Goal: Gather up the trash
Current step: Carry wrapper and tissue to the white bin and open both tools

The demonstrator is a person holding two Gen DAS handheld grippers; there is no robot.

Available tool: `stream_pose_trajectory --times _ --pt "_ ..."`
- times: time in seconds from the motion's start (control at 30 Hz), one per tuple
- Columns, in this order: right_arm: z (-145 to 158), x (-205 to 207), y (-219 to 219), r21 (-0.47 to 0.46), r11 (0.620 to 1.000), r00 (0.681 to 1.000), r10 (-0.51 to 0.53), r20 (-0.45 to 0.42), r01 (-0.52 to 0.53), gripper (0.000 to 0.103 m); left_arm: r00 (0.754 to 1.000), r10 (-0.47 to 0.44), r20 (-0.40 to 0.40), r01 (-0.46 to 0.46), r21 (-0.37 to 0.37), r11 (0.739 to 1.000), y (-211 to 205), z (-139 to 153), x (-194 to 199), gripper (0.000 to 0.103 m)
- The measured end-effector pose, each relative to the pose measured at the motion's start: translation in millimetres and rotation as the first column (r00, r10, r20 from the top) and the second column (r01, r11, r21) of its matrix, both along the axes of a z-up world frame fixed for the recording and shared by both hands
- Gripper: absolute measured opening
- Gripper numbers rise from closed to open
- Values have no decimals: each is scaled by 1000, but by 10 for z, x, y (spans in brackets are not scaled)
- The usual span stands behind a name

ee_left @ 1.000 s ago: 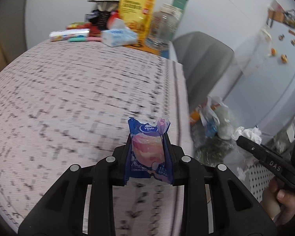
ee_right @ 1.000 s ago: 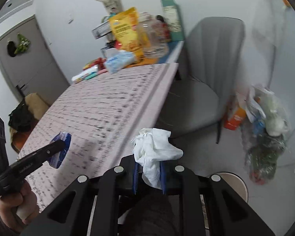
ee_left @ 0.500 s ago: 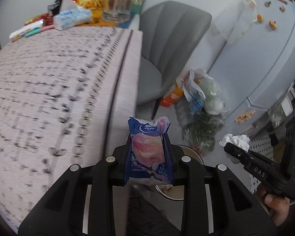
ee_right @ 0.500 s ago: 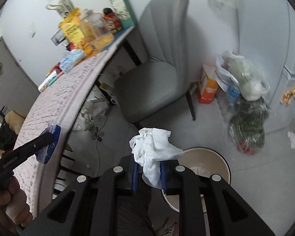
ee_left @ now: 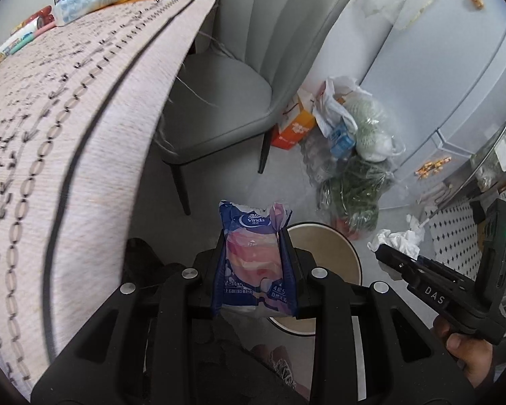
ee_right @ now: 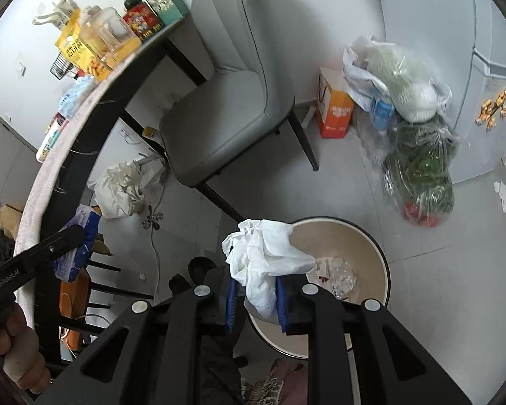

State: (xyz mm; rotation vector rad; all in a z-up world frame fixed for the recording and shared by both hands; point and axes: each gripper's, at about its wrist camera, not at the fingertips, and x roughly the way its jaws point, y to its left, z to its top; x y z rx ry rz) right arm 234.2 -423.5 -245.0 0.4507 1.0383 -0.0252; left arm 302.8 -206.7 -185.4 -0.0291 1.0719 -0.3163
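My left gripper (ee_left: 253, 263) is shut on a blue and pink Vinda tissue packet (ee_left: 253, 260), held above the left rim of a beige round trash bin (ee_left: 324, 256) on the floor. My right gripper (ee_right: 257, 287) is shut on a crumpled white tissue (ee_right: 266, 256), held over the bin (ee_right: 364, 253), which holds some clear plastic and paper scraps. The right gripper with its tissue (ee_left: 398, 239) shows at the right of the left wrist view. The left gripper with the packet (ee_right: 76, 246) shows at the left of the right wrist view.
A grey chair (ee_left: 246, 77) stands beyond the bin, next to the table (ee_left: 67, 101) with its patterned cloth. Plastic bags of vegetables (ee_right: 418, 168) and an orange carton (ee_right: 334, 111) sit on the floor by the fridge (ee_left: 455, 50). Snacks and jars stand at the table's far end.
Both grippers have swung off the table and down toward the floor. The bin has come closer and now lies right under both held items. Both grips are unchanged.
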Motion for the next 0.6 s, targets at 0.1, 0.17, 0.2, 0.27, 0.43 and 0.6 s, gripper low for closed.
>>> stream_pose_trajectory --times 0.1,0.17,0.2,0.27,0.43,0.6 --pt "-109 62 -31 8 1000 1000 0 -17 0 21 1000 4 -10 -4 -2 1000 -33 -48 45 28" --pt "-159 109 -37 16 1000 1000 5 -26 -4 27 1000 0 -12 0 -2 1000 -58 -58 50 28" --pt "-184 130 -50 22 1000 1000 3 -26 -2 38 1000 -4 -11 4 -3 1000 -69 -55 51 28" --pt "-191 143 -71 34 999 1000 -5 -17 6 53 1000 -12 -10 12 -3 1000 -65 -48 47 28" --pt "-155 118 -148 42 999 1000 -28 -11 28 58 999 -29 -15 29 -12 999 -110 -32 42 28" --pt "-33 -50 -303 36 996 996 -84 9 84 61 997 -76 -30 75 -20 997 -256 -74 13 28"
